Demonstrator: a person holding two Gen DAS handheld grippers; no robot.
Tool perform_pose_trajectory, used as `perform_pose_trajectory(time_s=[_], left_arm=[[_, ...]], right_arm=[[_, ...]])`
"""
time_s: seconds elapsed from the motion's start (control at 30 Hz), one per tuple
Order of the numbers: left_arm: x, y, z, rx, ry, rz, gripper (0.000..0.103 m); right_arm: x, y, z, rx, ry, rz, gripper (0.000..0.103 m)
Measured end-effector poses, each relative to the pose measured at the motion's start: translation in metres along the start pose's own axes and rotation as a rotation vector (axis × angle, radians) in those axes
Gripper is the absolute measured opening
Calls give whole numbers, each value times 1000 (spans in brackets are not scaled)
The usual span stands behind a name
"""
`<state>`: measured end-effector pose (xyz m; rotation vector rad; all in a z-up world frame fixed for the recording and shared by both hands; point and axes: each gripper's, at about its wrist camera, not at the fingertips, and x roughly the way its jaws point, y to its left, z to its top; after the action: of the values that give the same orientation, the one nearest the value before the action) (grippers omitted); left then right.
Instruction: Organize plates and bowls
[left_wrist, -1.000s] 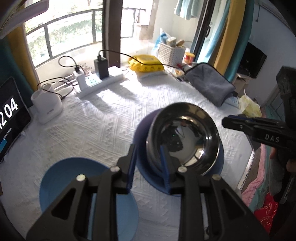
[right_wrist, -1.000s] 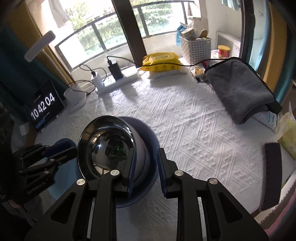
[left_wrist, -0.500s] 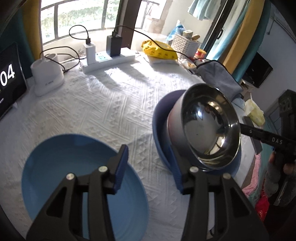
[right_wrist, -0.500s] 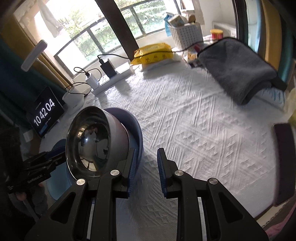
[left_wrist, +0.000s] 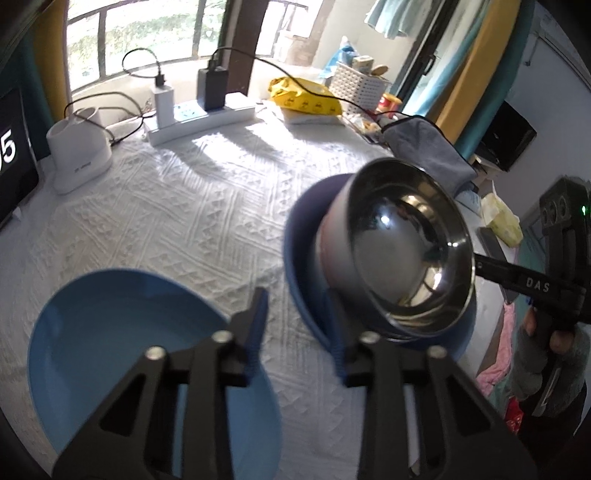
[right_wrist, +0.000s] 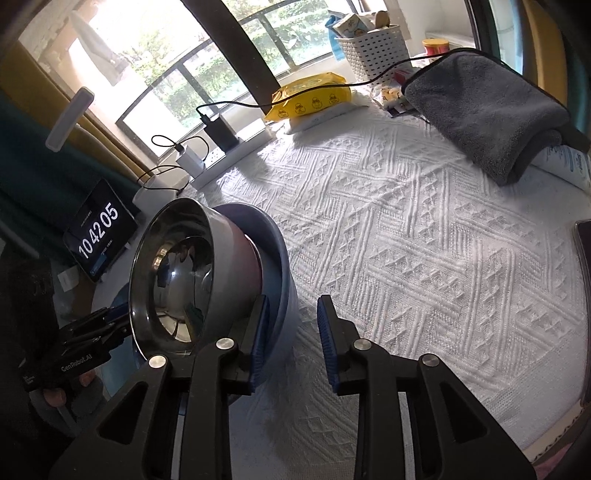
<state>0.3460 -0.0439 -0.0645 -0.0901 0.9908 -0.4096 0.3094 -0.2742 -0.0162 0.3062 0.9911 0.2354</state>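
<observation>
Left wrist view shows the left gripper with its jaws parted wide and nothing between them. Under and left of its left jaw a light blue plate lies flat on the white textured surface. Just ahead and right of the right jaw stands a dark blue plate, tipped up steeply on edge, with a steel bowl resting in it and leaning the same way, its mouth turned toward the left gripper's side. The right jaw's blue pad appears to touch the dark plate's near rim, though blur makes contact hard to confirm.

In the right wrist view the right gripper is also open and empty; the tilted pair sits beside and left of its left jaw, whose pad lies against or just off the plate's back. The tilted stack thus lies between the two grippers, near to both, and the light blue plate is nearer the left one.
</observation>
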Motion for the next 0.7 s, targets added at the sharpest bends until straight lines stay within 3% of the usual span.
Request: perform_pose_trajectory(time_s=[0.07, 0.7], left_arm=[[-1, -6, 0, 11, -3, 10, 18], [-19, -5, 3, 1, -8, -2, 17]], right_arm=[[0, 4, 0, -5, 4, 17, 12], [-11, 18, 4, -23, -16, -7, 12]])
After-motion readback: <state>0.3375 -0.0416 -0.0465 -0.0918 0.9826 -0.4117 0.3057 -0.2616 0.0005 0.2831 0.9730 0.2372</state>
